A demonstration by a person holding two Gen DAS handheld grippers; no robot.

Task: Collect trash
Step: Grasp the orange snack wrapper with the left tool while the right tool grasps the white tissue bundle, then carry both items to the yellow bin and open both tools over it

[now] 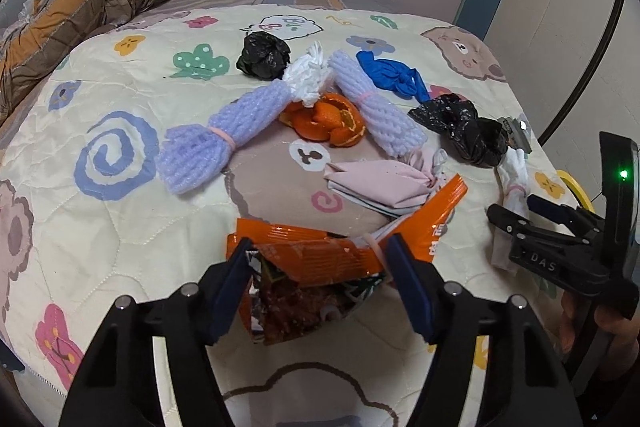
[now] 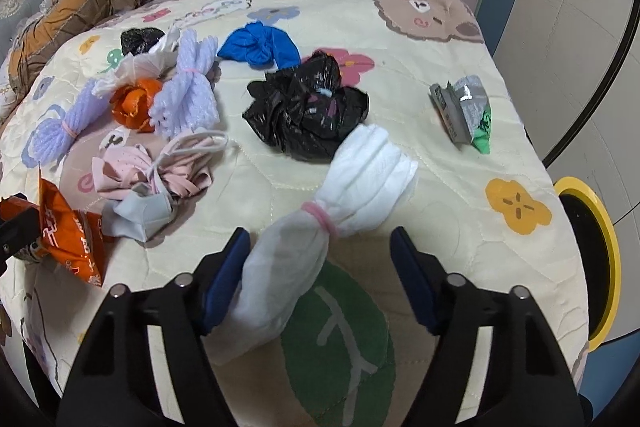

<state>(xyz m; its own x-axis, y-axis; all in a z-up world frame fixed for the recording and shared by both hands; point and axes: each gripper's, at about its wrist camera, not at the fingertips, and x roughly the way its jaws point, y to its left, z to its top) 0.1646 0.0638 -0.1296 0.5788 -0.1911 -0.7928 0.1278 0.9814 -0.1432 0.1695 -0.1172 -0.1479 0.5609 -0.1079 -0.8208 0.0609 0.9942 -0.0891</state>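
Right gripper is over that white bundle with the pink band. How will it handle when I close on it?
The white bundle looks like soft tissue or cloth, so it will probably squash and sag at both ends. It seems light for its size. The pink band cinches its middle, likely the firmest place to grip. The right gripper straddles the lower half, which may flop.

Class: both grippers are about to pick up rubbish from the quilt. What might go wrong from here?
The left gripper straddles the orange snack wrapper; its open end may spill crumbs. The right gripper is open around a soft white bundle, which lies nearer one finger, so it might slip aside or snag the quilt.
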